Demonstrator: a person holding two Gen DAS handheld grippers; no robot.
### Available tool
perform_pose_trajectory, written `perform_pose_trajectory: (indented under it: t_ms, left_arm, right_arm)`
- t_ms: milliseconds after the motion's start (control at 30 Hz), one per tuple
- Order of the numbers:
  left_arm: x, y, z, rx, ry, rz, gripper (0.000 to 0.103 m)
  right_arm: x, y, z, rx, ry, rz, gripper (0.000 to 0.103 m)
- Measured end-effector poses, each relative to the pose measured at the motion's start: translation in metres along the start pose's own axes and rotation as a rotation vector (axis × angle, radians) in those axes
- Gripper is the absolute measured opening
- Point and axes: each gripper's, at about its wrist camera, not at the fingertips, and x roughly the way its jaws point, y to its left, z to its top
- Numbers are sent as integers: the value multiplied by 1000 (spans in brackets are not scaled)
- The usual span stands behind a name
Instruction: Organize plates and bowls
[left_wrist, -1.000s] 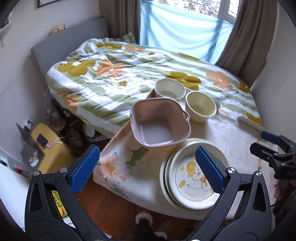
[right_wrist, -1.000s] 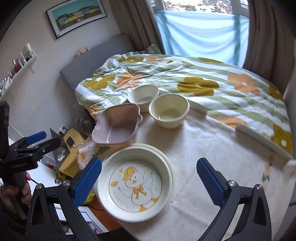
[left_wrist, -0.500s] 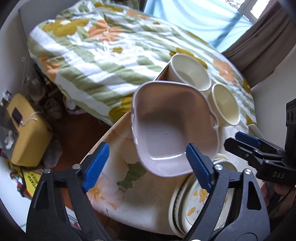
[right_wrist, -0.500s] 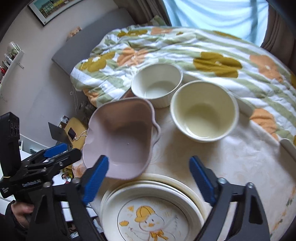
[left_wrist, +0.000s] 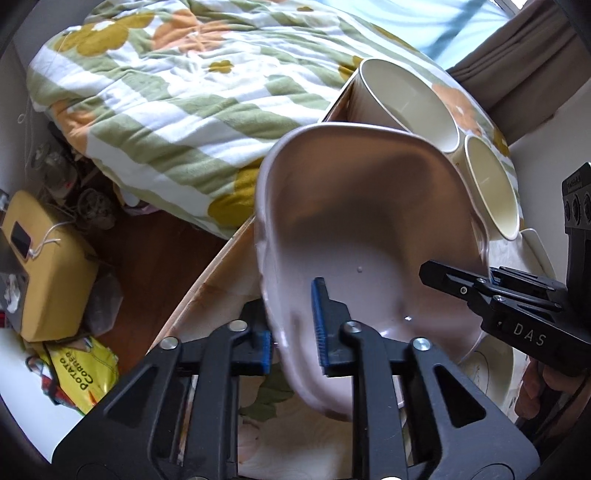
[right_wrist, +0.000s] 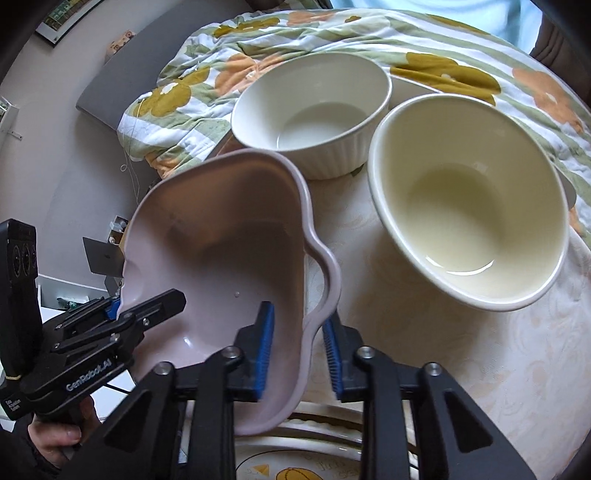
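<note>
left wrist view: left gripper (left_wrist: 293, 326), fingers clamped on the near rim of the pink dish (left_wrist: 369, 243), which is tilted above the table (left_wrist: 207, 291); right gripper (left_wrist: 491, 295) at its far side. right wrist view: right gripper (right_wrist: 298, 347), fingers clamped on the pink dish's (right_wrist: 221, 258) scalloped handle; white ribbed bowl (right_wrist: 314, 110) and cream bowl (right_wrist: 469, 199) stand just beside it; duck plate (right_wrist: 295, 469) lies below.

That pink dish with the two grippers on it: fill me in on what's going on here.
A person is sorting dishes on a table with a handheld gripper in each hand. Both are clamped on the pink dish: the left gripper on one rim, the right gripper on the opposite rim by its wavy handle. The dish looks tilted, at the edge of the duck plate. The white ribbed bowl and cream bowl sit untouched behind.
</note>
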Motion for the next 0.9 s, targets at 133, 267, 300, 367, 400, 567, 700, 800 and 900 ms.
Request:
perform_pose_trajectory:
  t_ms: [133,267,300,367,400,567,700,800,900]
  left_arm:
    - [-4,-3,-2,22,-14,8,14]
    - [-15,-6,-5,42,-47,28,14]
    - [-18,-6,-5,44,-51,31,14]
    - [-28,-9,-7,45,-67,35,14]
    - [-34,-11,-9,49,-77,39,14]
    - [-72,-37,-24,93,-133,55,14]
    - [-102,-71,-45,136,-166,42,14]
    - [-122,-104,-63,180,-183,29,14]
    - [-139,-144,-84,239,-194,-5,14]
  right_arm:
    - [0,6,0,-6,-11,-14,13]
    - [-6,12,-4,-20,-35,-13,13]
    - [-8,13,-6,-24,-41,-12,13]
    - [-16,15,-10,-26,-59,-6,14]
    - [-20,16,-13,-28,-67,-1,14]
    - [-61,15,-35,-12,-139,24,13]
    - [-106,2,-67,27,-209,32,13]
    - [-143,-12,-98,63,-262,29,14]
    - [-181,-29,-133,101,-315,7,14]
